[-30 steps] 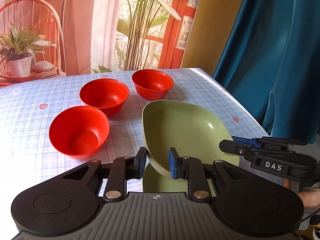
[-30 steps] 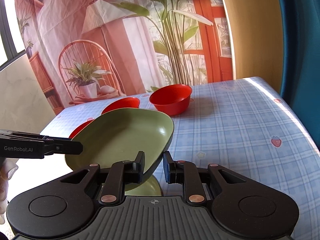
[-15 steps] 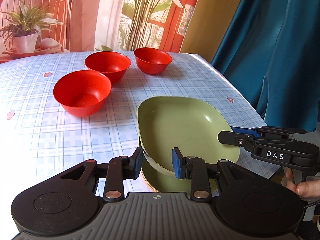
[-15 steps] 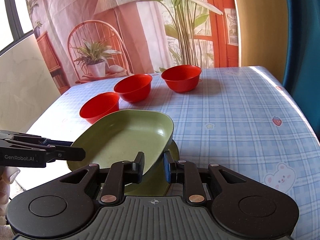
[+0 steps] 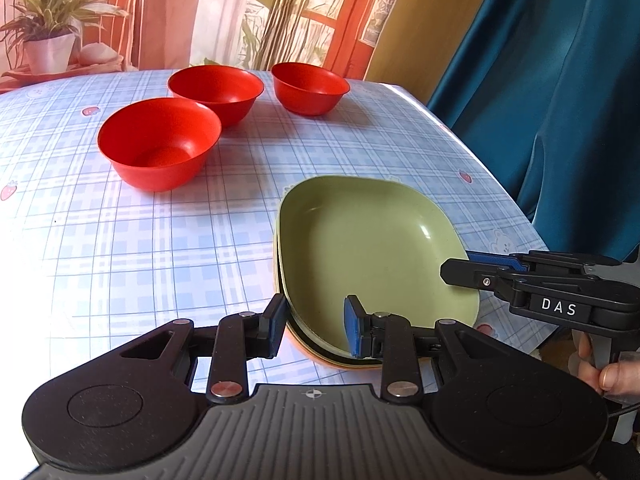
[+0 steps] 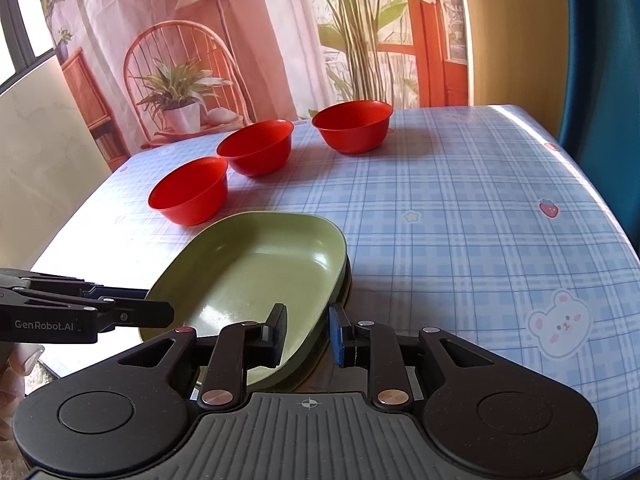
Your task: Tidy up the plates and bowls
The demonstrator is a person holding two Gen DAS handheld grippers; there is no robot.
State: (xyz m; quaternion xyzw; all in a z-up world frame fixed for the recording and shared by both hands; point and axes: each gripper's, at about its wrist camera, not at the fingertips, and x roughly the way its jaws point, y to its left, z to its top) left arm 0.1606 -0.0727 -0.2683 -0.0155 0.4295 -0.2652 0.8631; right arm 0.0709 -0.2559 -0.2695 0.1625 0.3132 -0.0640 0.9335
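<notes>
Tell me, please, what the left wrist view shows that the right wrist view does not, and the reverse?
Only the left wrist view shows the orange plate edge peeking out under the stack, and a fingertip of the hand holding the other gripper. Only the right wrist view shows the bear print on the tablecloth at full size and the pale panel left of the table. Both show the green plate with both grippers at its rim, and three red bowls.

Blue checked table (image 5: 200,248), three red bowls (image 5: 160,144), stacked plates (image 5: 320,354) near its edge
</notes>
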